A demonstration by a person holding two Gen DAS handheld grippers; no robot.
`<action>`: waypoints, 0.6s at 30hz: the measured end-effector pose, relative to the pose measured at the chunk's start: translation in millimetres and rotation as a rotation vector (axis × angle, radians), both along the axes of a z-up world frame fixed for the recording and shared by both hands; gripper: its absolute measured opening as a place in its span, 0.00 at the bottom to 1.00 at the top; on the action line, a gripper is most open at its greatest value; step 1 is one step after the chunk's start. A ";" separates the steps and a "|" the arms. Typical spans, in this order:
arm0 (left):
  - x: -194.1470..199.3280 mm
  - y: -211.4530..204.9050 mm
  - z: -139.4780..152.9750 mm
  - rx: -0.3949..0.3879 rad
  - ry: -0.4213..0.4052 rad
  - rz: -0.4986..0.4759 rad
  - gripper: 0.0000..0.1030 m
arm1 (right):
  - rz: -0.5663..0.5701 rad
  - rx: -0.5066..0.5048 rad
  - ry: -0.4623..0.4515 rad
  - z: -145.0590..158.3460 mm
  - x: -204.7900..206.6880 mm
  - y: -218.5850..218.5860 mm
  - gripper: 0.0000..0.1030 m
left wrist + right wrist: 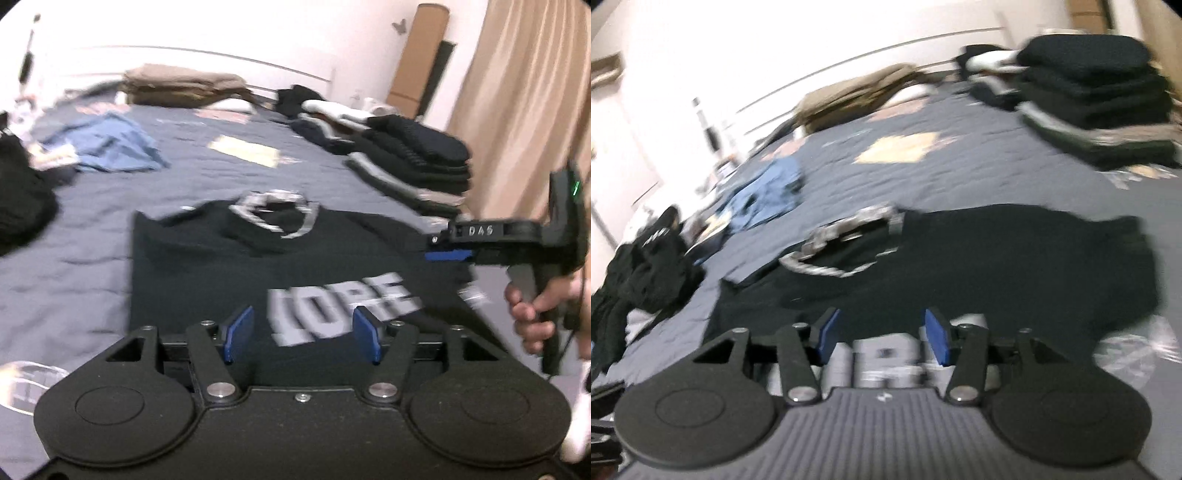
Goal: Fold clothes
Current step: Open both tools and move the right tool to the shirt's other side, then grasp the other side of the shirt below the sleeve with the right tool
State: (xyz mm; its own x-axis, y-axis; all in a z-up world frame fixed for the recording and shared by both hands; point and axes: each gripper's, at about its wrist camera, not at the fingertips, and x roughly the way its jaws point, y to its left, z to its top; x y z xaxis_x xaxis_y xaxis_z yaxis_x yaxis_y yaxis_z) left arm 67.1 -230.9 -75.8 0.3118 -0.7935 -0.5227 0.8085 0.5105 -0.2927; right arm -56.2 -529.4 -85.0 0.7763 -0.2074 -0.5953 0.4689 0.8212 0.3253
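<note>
A black T-shirt [221, 266] with grey block letters and a grey-trimmed collar lies flat on the blue-grey bedspread [74, 258], sides folded in. It also shows in the right wrist view [997, 266]. My left gripper [302, 332] is open and empty, above the shirt's near part. My right gripper [882, 334] is open and empty, above the shirt's lettering. The right gripper also shows in the left wrist view [447, 254], at the shirt's right edge, held by a hand.
A stack of folded dark clothes [413, 158] stands at the back right; it shows in the right wrist view [1097, 96] too. A crumpled blue garment [107, 144] and a black pile [22, 192] lie at the left. A tan folded item [181, 86] lies at the far edge.
</note>
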 end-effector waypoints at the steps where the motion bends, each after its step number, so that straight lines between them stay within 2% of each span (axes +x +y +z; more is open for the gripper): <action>1: -5.3 -3.7 2.6 -0.019 0.011 -0.015 0.58 | -0.034 0.007 0.000 -0.3 -10.7 -9.3 0.50; 6: -31.2 -15.7 13.3 -0.085 0.032 -0.079 0.60 | -0.210 0.061 -0.027 -10.9 -59.9 -59.9 0.52; 10: -39.4 -19.4 14.4 -0.132 0.086 -0.108 0.61 | -0.281 0.107 -0.048 -22.5 -75.7 -92.9 0.52; 16: -41.2 -26.0 7.4 -0.090 0.054 -0.088 0.62 | -0.352 0.154 -0.065 -43.1 -89.1 -121.8 0.52; 18: -39.6 -26.8 3.9 -0.080 0.067 -0.086 0.62 | -0.365 0.185 -0.070 -51.4 -92.8 -128.4 0.52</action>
